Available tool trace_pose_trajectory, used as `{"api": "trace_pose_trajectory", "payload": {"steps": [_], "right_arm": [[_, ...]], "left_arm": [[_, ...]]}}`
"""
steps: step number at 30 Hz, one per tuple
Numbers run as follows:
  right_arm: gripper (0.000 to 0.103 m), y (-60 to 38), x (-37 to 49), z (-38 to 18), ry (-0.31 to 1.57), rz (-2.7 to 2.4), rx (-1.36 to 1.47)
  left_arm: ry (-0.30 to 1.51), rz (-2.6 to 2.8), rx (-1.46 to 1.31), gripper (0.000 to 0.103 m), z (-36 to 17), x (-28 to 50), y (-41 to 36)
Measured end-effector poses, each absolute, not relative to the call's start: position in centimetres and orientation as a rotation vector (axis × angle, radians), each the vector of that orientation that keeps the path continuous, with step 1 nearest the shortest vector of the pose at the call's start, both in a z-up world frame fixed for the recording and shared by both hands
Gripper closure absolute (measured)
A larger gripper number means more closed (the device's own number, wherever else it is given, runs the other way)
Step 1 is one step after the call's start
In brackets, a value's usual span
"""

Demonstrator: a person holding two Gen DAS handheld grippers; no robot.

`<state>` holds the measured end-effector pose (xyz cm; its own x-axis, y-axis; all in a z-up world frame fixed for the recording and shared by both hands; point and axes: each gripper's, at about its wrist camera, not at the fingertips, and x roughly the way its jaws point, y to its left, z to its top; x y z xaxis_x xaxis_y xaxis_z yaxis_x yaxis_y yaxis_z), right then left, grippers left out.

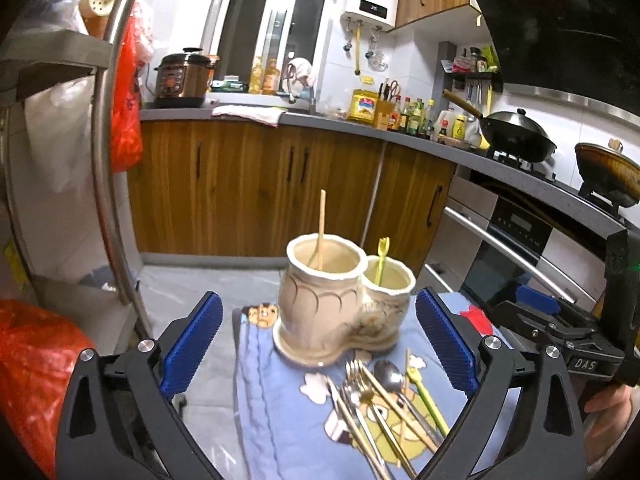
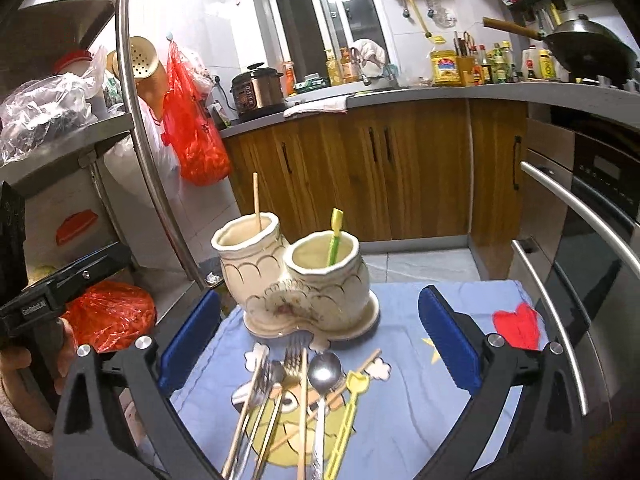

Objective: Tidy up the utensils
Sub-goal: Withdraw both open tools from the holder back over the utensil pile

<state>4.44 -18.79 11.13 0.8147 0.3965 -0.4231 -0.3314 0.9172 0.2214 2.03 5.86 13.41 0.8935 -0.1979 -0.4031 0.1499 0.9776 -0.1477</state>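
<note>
A cream ceramic two-cup utensil holder point(image 1: 340, 304) point(image 2: 296, 280) stands on a blue cartoon cloth point(image 1: 288, 420) point(image 2: 440, 400). One cup holds a wooden chopstick point(image 1: 321, 228) point(image 2: 257, 200), the other a yellow-green plastic pick point(image 1: 381, 258) point(image 2: 334, 236). In front of it lies a pile of utensils point(image 1: 384, 404) point(image 2: 296, 404): forks, a metal spoon point(image 2: 325, 372), chopsticks and a yellow-green pick point(image 2: 346, 420). My left gripper point(image 1: 318, 356) is open and empty above the pile. My right gripper point(image 2: 318, 356) is open and empty above the pile too.
A steel shelf rack point(image 2: 132, 120) with bags stands on the left. Red plastic bags point(image 1: 24, 368) point(image 2: 108, 312) sit beside the cloth. Wooden cabinets point(image 1: 248, 184) and an oven point(image 2: 592, 240) lie behind and right. The right gripper's body shows in the left wrist view point(image 1: 560, 320).
</note>
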Motion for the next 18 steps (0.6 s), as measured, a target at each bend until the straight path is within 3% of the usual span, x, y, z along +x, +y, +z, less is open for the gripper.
{"api": "trace_pose_trajectory", "payload": {"steps": [18], "right_arm": [[0.005,-21.4,3.9,5.2,0.525,0.260,0.146]], "left_arm": [[0.521,-0.132,-0.163,0.005,7.0,1.3,4.0]]}}
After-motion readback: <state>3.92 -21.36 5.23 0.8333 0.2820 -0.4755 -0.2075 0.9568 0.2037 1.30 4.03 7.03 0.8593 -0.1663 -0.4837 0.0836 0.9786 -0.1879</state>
